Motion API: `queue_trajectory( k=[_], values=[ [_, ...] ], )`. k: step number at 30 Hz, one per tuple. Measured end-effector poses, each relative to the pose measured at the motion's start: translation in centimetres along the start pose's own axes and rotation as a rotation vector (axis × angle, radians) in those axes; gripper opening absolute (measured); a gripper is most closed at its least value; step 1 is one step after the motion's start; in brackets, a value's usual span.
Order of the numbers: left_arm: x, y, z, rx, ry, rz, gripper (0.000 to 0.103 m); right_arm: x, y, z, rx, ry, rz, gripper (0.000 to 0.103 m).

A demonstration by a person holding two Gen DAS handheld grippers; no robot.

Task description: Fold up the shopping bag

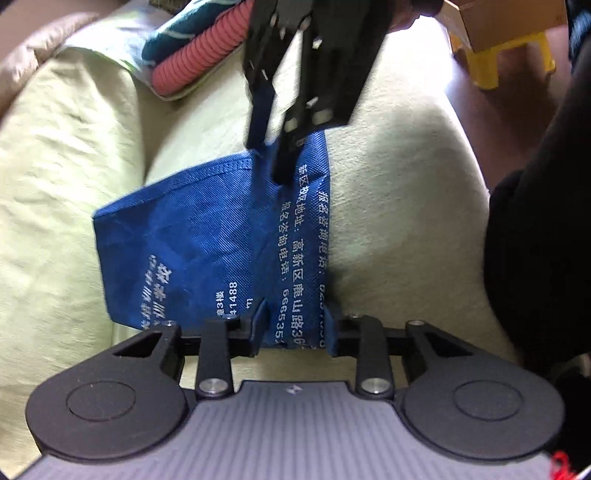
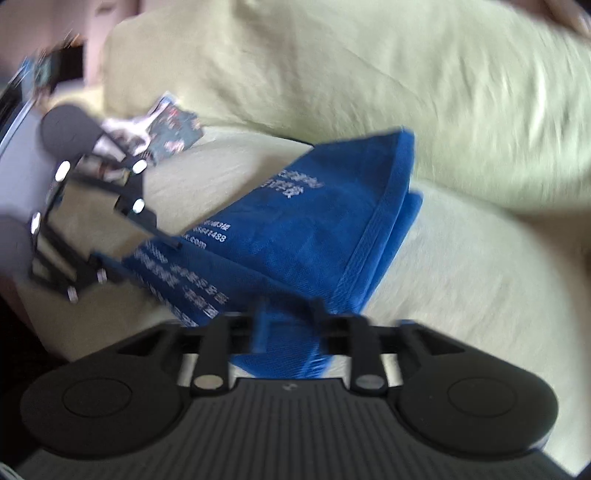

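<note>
Pale green sofa cushions (image 1: 74, 221) carry the blue bag (image 1: 207, 236), which lies partly folded near the seat's front edge. My left gripper (image 1: 295, 328) clamps a folded band of it; my right gripper (image 2: 286, 325) has bag cloth between its jaws, but blur hides whether they press. Only the left view shows a yellow stool (image 1: 506, 62), a box (image 1: 498, 22) and striped cloth (image 1: 199, 48) at the back corner.

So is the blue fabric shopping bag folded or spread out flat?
Partly folded: the blue non-woven shopping bag lies doubled in layers on the pale green sofa cushion, not spread.
</note>
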State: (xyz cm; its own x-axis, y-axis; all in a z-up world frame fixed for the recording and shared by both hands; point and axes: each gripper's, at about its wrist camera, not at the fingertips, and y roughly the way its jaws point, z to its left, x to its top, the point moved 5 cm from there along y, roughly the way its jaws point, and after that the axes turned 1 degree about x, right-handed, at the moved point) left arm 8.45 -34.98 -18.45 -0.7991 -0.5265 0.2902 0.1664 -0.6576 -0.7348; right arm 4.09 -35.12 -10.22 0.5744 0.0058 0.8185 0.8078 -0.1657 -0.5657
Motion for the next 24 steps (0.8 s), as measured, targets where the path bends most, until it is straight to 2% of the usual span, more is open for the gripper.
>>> queue_trajectory(
  k=[2, 4, 7, 8, 10, 11, 12, 13, 15, 18, 21, 24],
  values=[
    [0.0, 0.0, 0.1, -0.024, -0.004, 0.000, 0.036, 0.2, -1.2, 0.3, 0.047, -0.102, -0.025, 0.050],
    [-0.1, 0.0, -0.1, -0.034, -0.004, -0.002, 0.036, -0.2, -2.0, 1.2, 0.085, -0.279, -0.024, 0.065],
    [0.1, 0.3, 0.3, -0.057, -0.018, -0.004, 0.036, -1.8, -1.2, 2.4, 0.083, -0.561, 0.013, 0.063],
    [0.1, 0.3, 0.3, -0.065, -0.024, -0.005, 0.036, -2.2, -0.8, 2.5, 0.081, -0.616, 0.021, 0.063],
    [-0.1, 0.2, 0.5, -0.081, -0.034, -0.007, 0.037, -2.1, 0.0, 2.3, 0.087, -0.673, -0.019, 0.063],
    [-0.1, 0.2, 0.6, -0.090, -0.038, -0.007, 0.037, -2.0, 0.3, 2.1, 0.075, -0.676, -0.021, 0.062],
    [-0.1, 0.2, 0.8, -0.101, -0.049, -0.006, 0.037, -1.8, 0.8, 1.8, 0.073, -0.664, -0.013, 0.057],
    [-0.1, 0.2, 1.1, -0.114, -0.063, -0.004, 0.038, -1.6, 1.1, 1.5, 0.090, -0.643, -0.004, 0.037],
    [-0.1, 0.3, 1.5, -0.133, -0.084, -0.002, 0.039, -1.7, 1.3, 1.5, 0.123, -0.634, 0.004, 0.028],
    [0.0, 0.3, 2.0, -0.148, -0.090, 0.001, 0.042, -1.6, 1.2, 1.7, 0.105, -0.583, 0.019, 0.026],
    [0.0, 0.4, 2.5, -0.151, -0.108, 0.012, 0.044, -0.9, 1.4, 1.2, 0.119, -0.477, 0.044, 0.026],
    [0.1, 0.2, 2.9, -0.160, -0.128, 0.025, 0.035, 0.3, 1.4, 0.2, 0.176, -0.324, 0.106, 0.023]
  ],
)
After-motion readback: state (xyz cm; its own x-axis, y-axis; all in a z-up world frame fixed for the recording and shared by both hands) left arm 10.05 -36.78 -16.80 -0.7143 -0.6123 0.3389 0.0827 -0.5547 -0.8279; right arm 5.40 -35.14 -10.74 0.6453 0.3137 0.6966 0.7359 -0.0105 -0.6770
